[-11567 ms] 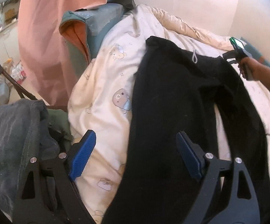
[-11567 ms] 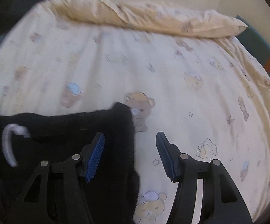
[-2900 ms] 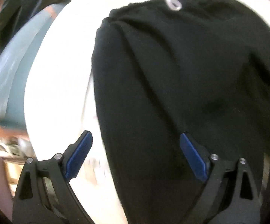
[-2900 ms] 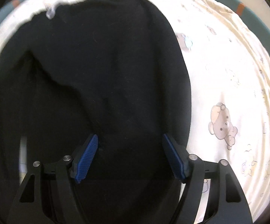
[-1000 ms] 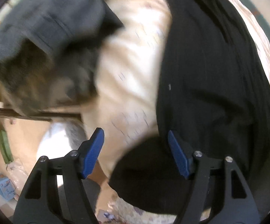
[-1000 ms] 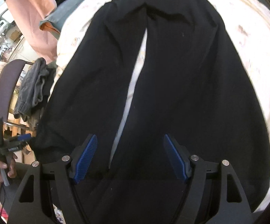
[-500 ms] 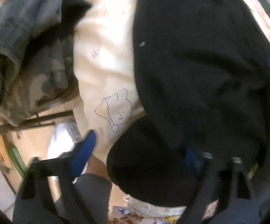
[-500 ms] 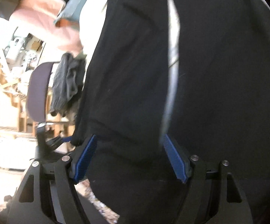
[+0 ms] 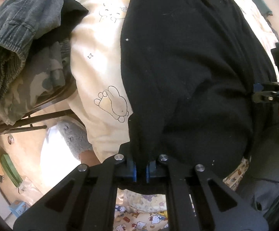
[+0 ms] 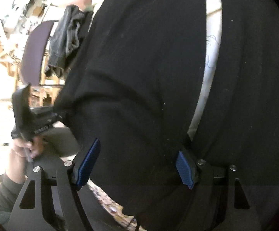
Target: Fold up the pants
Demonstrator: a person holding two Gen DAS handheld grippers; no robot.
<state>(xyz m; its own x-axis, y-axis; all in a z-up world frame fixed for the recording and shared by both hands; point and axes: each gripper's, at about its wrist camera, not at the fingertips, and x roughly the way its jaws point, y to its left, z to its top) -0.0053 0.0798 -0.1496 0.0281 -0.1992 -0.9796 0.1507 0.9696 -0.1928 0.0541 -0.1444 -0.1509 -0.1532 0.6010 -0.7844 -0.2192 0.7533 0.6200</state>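
Black pants (image 9: 187, 57) lie lengthwise on the cream cartoon-print bed sheet (image 9: 100, 73), their leg ends hanging over the near edge. My left gripper (image 9: 141, 170) points steeply down and is shut on the hem of the left leg, with cloth bunched between its blue pads. In the right wrist view the pants (image 10: 149, 73) fill the picture. My right gripper (image 10: 137, 167) stands open close over the lower legs, its pads (image 10: 89, 163) wide apart and pressing nothing. A strip of sheet (image 10: 210, 67) shows between the two legs. The left gripper (image 10: 43, 115) appears at that view's left edge.
A chair (image 9: 33, 115) piled with grey and camouflage clothes (image 9: 14, 28) stands left of the bed, seen too as chair (image 10: 35, 53). A foot in a grey slipper (image 9: 72, 138) rests on the floor below. A second printed sheet (image 9: 139, 211) hangs at the bed's edge.
The left jaws have closed on the pants hem and lifted it a little. The right gripper has come down and tilted toward the leg ends, close over the cloth, still open.
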